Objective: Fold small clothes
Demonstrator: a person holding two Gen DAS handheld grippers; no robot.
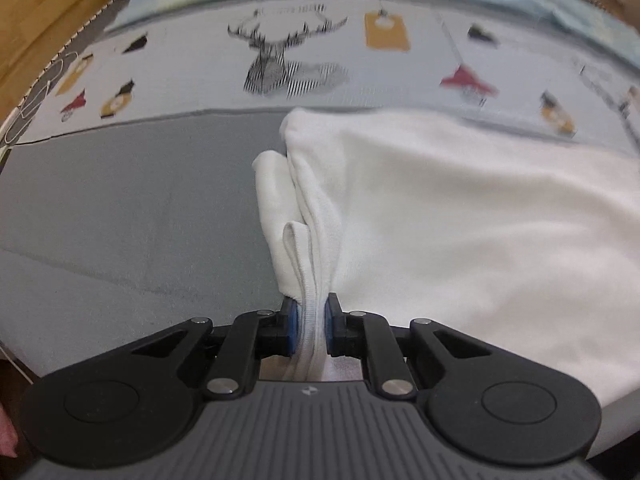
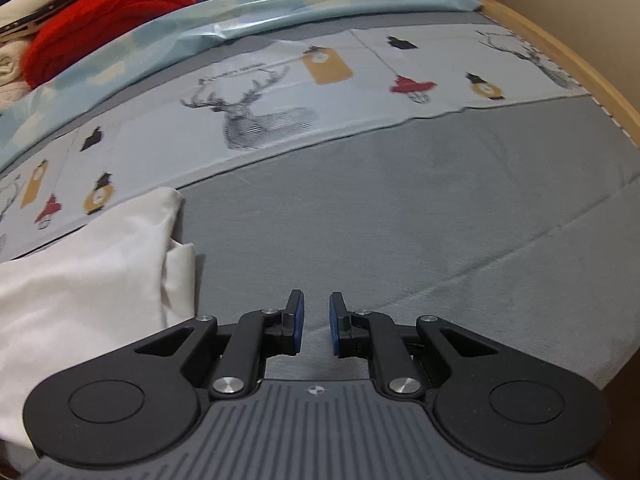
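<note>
Left gripper (image 1: 311,320): fingers nearly closed, pinching a bunched ribbed edge of the white garment (image 1: 460,220), which lies spread on the grey bed sheet (image 1: 120,208). Right gripper (image 2: 317,322): fingers narrowly apart, holding nothing, above bare sheet beside the garment.

The garment (image 1: 460,216) is plain white on a grey sheet (image 2: 400,220). Behind it a pale cloth (image 2: 280,92) bears grey stag heads, mustard tags and red shapes. A folded red fabric (image 2: 108,12) lies beyond
</note>
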